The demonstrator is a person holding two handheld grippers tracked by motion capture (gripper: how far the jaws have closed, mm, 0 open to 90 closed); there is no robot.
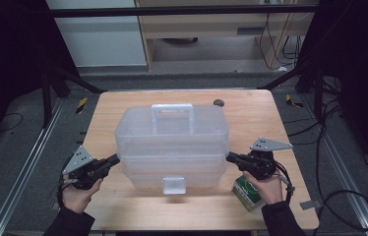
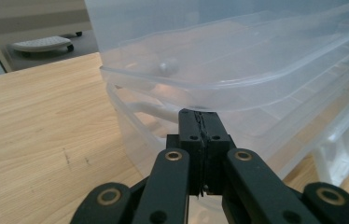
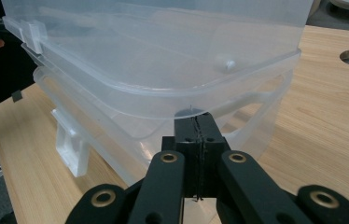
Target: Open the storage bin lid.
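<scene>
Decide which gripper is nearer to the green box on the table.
Right. The right gripper touches the clear bin's right end, with the green box just beside its hand; the left gripper is at the bin's far end.

Clear plastic storage box (image 1: 172,142) with a lid, top carry handle (image 1: 172,112) and front latch (image 1: 174,185). Upright at the middle of the wooden table (image 1: 251,115). Lid rim lifted slightly off the base at both ends.

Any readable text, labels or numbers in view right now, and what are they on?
Nothing can be read.
Green and white carton by the right hand: it carries printing, too small and blurred to read.
Clear plastic box: no label or text visible.
Yellow and black striped floor markers: stripes only, no words.
</scene>
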